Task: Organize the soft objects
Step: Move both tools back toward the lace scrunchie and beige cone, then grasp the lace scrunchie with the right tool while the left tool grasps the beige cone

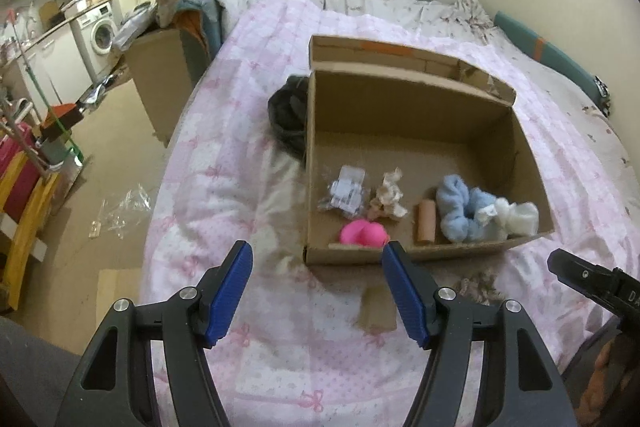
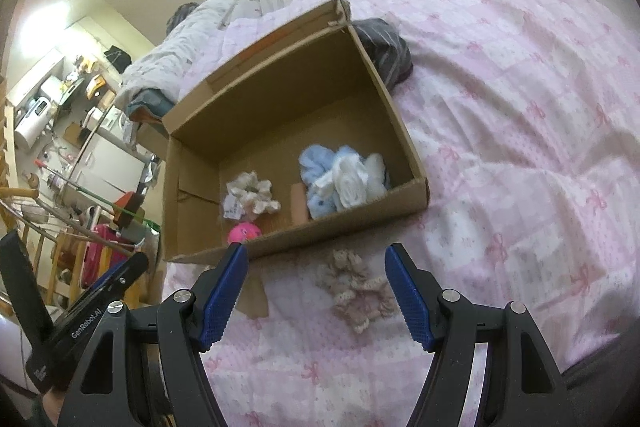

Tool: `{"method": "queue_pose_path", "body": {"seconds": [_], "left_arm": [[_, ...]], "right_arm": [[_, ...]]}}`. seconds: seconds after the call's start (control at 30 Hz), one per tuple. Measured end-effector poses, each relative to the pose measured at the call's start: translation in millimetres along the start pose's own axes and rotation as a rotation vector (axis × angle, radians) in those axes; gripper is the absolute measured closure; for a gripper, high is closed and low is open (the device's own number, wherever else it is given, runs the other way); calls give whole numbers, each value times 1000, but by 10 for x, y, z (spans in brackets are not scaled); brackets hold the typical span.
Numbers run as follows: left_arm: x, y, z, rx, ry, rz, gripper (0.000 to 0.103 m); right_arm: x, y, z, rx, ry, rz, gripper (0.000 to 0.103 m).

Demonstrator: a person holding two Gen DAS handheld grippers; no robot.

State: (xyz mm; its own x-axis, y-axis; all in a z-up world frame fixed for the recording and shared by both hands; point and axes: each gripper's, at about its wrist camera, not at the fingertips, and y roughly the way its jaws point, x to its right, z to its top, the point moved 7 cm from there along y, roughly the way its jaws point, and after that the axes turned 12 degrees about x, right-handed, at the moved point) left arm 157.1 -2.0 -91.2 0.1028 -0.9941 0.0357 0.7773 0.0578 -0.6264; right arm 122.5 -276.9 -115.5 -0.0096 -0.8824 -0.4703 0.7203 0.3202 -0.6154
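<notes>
An open cardboard box point(image 1: 528, 163) sits on a pink quilt point(image 1: 240, 131). Inside lie a pink ball point(image 1: 362, 231), a cream scrunchie point(image 1: 389, 198), a clear packet point(image 1: 345, 191), a tan roll point(image 1: 426, 223), a blue fluffy scrunchie point(image 1: 454, 213) and a white one point(image 1: 518, 219). A beige knitted scrunchie point(image 2: 356, 285) lies on the quilt in front of the box point(image 2: 404, 131); it also shows in the left wrist view point(image 1: 480, 285). My left gripper point(image 1: 318, 291) is open and empty before the box. My right gripper point(image 2: 316, 293) is open, just short of the beige scrunchie.
A dark striped cloth point(image 1: 289, 113) lies against the box's far-left side. A small cardboard piece point(image 1: 376, 311) lies on the quilt near the box. The bed edge falls to the floor at the left, with plastic scraps point(image 1: 120, 211). A second box point(image 1: 160, 79) stands beside the bed.
</notes>
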Motion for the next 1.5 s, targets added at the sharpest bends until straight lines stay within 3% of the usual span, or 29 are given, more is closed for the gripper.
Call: {"method": "queue_pose_path", "body": {"seconds": [0.17,0.33,0.57,0.8,1.0,1.2,1.3,1.43,1.5], "left_arm": [[-78,35,-167,-48,-27,28,38],[-162,11,-187,-47,-64,41,38],[-233,20,-174,-51,-100,57,38],[-230,89,-193,-76,-131,54,38],[-165,155,-236,-105,-127,43,38],[-163,169,-254,-111,-127,46,38],[-198,193,-287,-123,-136,52,38],[-225,225,-315,-136,-137,59,38],[-239,239,-327,-142,-139,61,38]], "right_arm": [[39,38,-105,-34,-16,-24,28],[149,51,-140,-51,-8,-65,28],[540,176,-241,-105,66,-242,28],[694,254,-252,-121,172,-234,28],[488,499,-379,-197,76,-207,28],[197,823,-538,-256,-242,-298,28],[24,919,-626,-262,-350,-286,22],[-70,1026,-727,-269,-456,-308,23],[-107,1034,-720,-253,-451,-306,47]]}}
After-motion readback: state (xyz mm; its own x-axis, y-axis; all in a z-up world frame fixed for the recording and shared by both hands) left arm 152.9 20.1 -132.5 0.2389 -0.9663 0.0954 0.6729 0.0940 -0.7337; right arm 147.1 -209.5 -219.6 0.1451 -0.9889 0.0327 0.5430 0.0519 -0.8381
